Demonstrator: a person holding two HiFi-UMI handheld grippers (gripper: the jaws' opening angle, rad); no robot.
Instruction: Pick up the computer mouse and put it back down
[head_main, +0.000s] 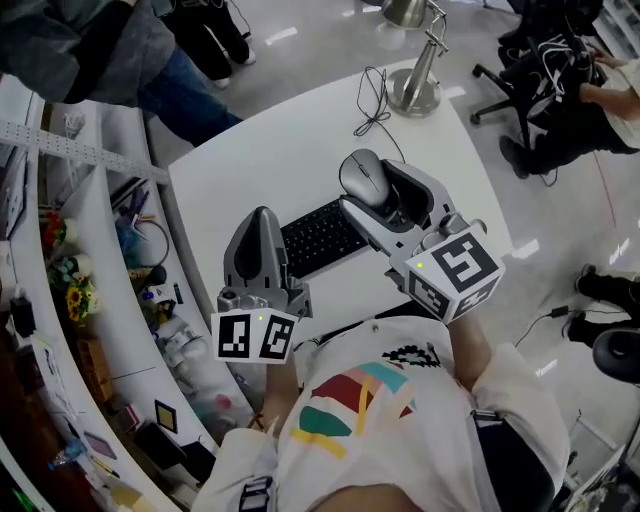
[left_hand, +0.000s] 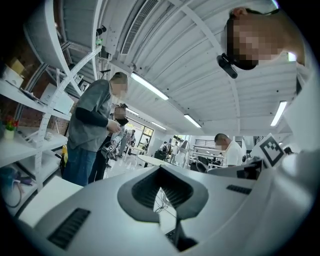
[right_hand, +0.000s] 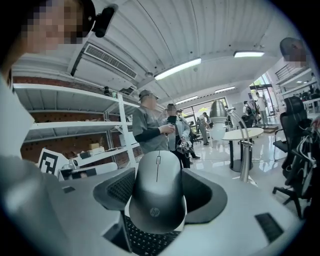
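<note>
A grey computer mouse (head_main: 362, 177) sits between the jaws of my right gripper (head_main: 372, 187), which is shut on its two sides. In the right gripper view the mouse (right_hand: 157, 196) fills the gap of the right gripper (right_hand: 159, 187), its scroll wheel pointing away, with black keys showing beneath it. My left gripper (head_main: 262, 218) hovers to the left over the white table (head_main: 250, 170). In its own view the left gripper (left_hand: 161, 192) has its jaws together and holds nothing.
A black keyboard (head_main: 318, 238) lies between the two grippers. A lamp base (head_main: 413, 90) and a thin black cable (head_main: 375, 110) sit at the table's far end. Cluttered shelves (head_main: 90, 300) run along the left, an office chair (head_main: 530, 80) at far right. A person (head_main: 150, 60) stands beyond the table.
</note>
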